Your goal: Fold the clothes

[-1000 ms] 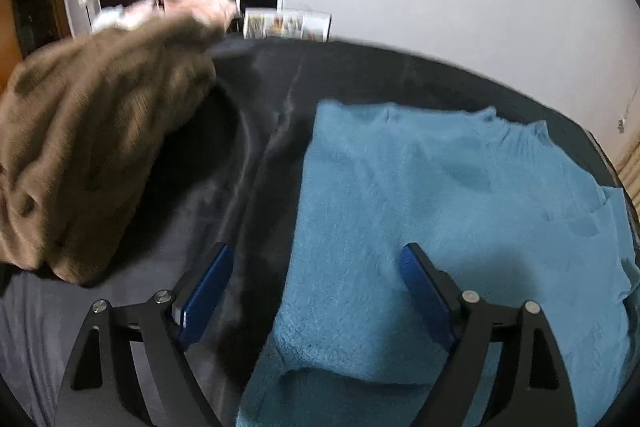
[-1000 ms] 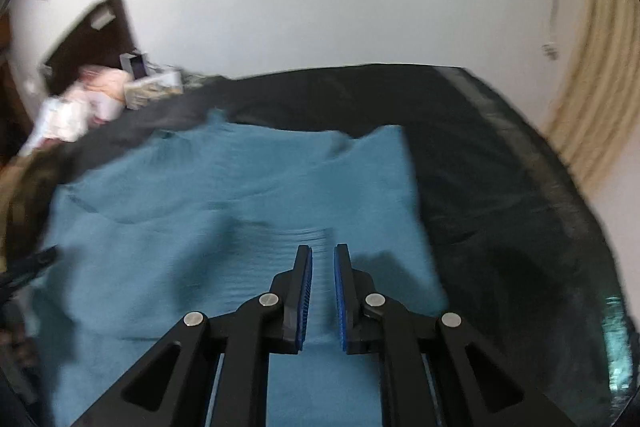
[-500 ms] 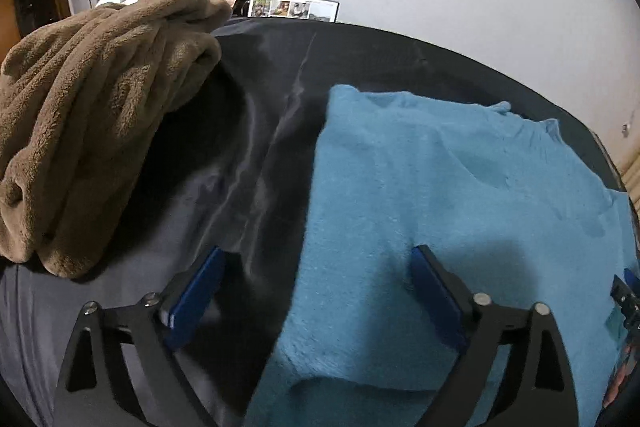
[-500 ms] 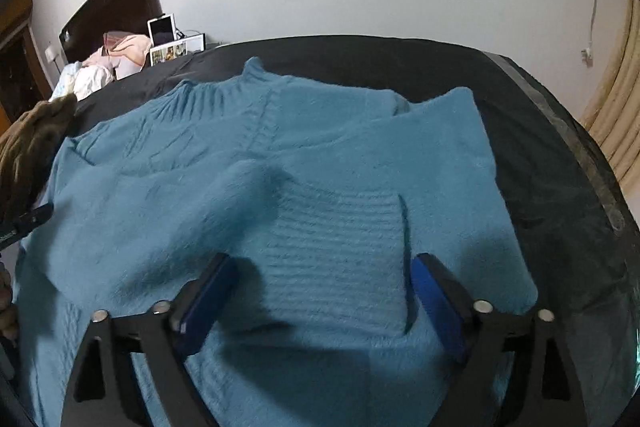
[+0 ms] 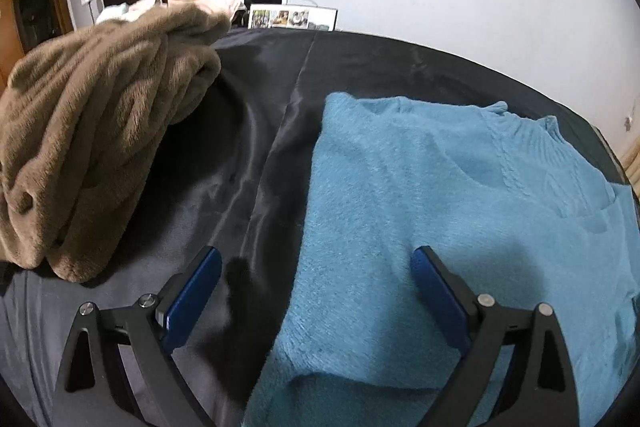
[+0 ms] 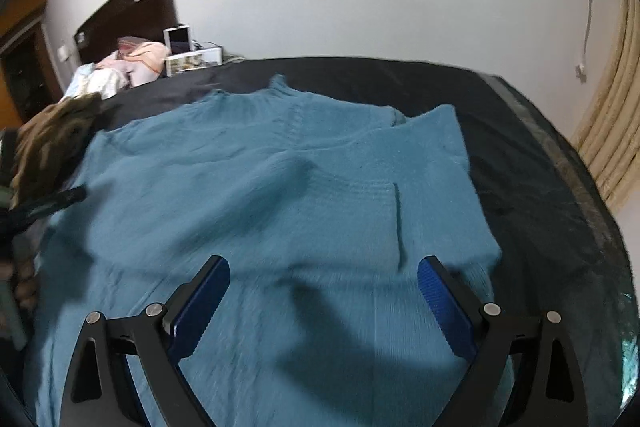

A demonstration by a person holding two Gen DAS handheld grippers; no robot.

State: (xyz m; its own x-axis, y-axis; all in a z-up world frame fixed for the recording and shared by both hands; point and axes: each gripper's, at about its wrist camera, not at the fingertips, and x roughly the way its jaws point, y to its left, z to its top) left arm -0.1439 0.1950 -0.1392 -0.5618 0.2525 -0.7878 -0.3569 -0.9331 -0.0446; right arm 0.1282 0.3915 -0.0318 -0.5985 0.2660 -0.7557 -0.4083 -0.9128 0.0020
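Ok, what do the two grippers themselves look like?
Both match. The left gripper and the right gripper each have two black angular fingers with triangular cut-outs and silver round bolts, tipped with ribbed blue pads. No cables or markings show.

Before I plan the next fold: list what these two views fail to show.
- Blue sweater: near hem cut off by the bottom edge, both views; right wrist view is motion-blurred.
- Its far sleeve: runs past the right edge of the left wrist view.
- Brown blanket: underside and far end hidden by its own folds.
- Photo frame: too small to read.
- Left gripper: mostly cropped at the left edge in the right wrist view.
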